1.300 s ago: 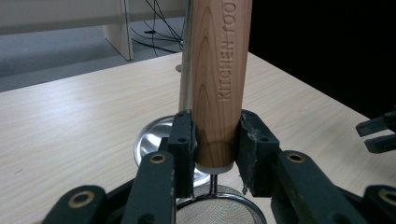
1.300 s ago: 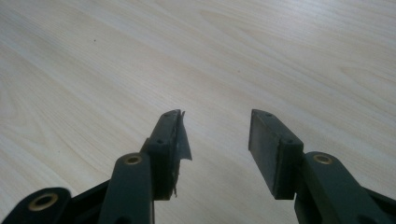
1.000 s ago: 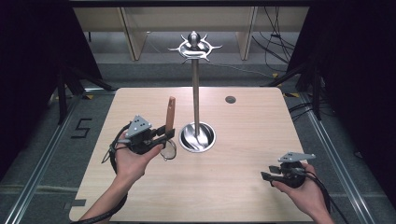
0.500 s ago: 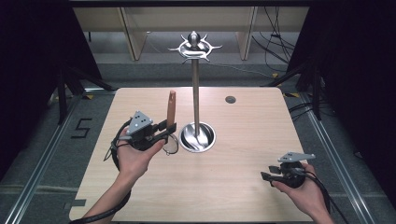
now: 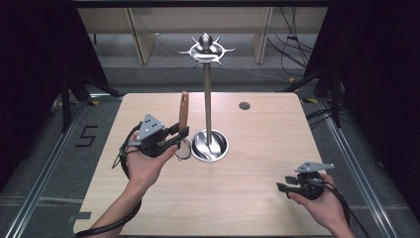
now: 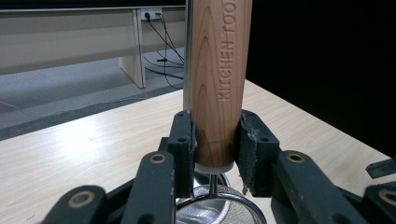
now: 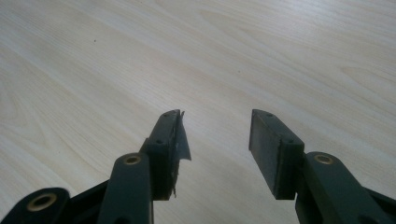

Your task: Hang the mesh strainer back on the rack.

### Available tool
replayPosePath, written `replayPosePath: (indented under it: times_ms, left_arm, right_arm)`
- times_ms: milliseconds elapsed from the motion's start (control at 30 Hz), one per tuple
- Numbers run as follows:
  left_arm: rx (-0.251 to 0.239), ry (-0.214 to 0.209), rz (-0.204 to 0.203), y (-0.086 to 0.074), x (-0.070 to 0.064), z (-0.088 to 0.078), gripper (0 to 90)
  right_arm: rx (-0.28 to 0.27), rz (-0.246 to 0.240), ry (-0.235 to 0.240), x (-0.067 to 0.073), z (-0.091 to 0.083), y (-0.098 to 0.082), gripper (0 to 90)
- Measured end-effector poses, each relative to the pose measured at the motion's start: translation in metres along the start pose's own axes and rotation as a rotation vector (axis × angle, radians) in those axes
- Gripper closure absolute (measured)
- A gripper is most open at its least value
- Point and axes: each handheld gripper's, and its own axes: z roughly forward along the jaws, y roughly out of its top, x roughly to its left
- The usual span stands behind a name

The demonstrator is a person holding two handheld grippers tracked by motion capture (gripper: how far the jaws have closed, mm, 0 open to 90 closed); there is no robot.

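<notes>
My left gripper (image 5: pixel 181 135) is shut on the lower end of a wooden handle (image 5: pixel 183 110) that stands upright, just left of the metal hook stand (image 5: pixel 207 104). In the left gripper view the handle (image 6: pixel 219 84) reads "KITCHEN TOOL" and sits clamped between both pads (image 6: pixel 183 140). A round wire mesh strainer head (image 6: pixel 219 212) hangs below it. The stand's pole (image 6: pixel 187 56) rises right behind the handle. My right gripper (image 5: pixel 282 187) rests low at the front right of the table, open, with bare tabletop between its jaws (image 7: pixel 215 135).
The stand has a shiny round base (image 5: pixel 210 145) mid-table and a crown of hooks (image 5: pixel 206 49) on top. A small dark round hole (image 5: pixel 244 105) lies near the table's far edge. Wooden shelving and cables stand beyond the table.
The left hand has drifted slightly up and away with the handle still clamped. The right hand has stayed put.
</notes>
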Motion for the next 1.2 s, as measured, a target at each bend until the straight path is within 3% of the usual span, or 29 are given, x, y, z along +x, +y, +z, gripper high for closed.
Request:
replayPosePath:
  times_ms: [100,200,267,367,700,900,933,1200]
  left_arm:
    - [-0.003,-0.001,0.006,0.003,-0.001,0.001,68.4]
    - [-0.01,-0.001,0.006,0.005,-0.002,0.001,68.4]
    - [-0.013,0.0,0.007,0.006,-0.003,0.002,68.4]
    - [-0.016,0.0,0.014,0.008,-0.004,0.002,68.4]
    - [-0.042,-0.002,0.017,0.017,-0.01,0.003,68.4]
    - [-0.051,-0.006,0.025,0.022,-0.012,0.004,68.4]
    - [-0.051,-0.006,0.025,0.023,-0.012,0.004,68.4]
    - [-0.065,-0.006,0.036,0.031,-0.013,0.005,68.4]
  right_arm:
    - [-0.029,-0.015,-0.01,-0.001,0.002,-0.001,54.5]
    - [-0.004,-0.012,0.005,-0.001,0.001,-0.001,54.5]
    - [-0.008,0.002,-0.005,0.0,0.0,0.0,54.5]
    - [-0.025,-0.019,-0.01,-0.001,0.001,-0.001,54.5]
    - [-0.002,-0.007,0.006,-0.001,0.001,-0.001,54.5]
    - [-0.008,-0.014,0.003,-0.001,0.001,-0.001,54.4]
    - [-0.031,-0.014,-0.01,-0.001,0.002,-0.001,54.4]
    - [-0.002,-0.008,0.003,-0.001,0.001,0.0,54.4]
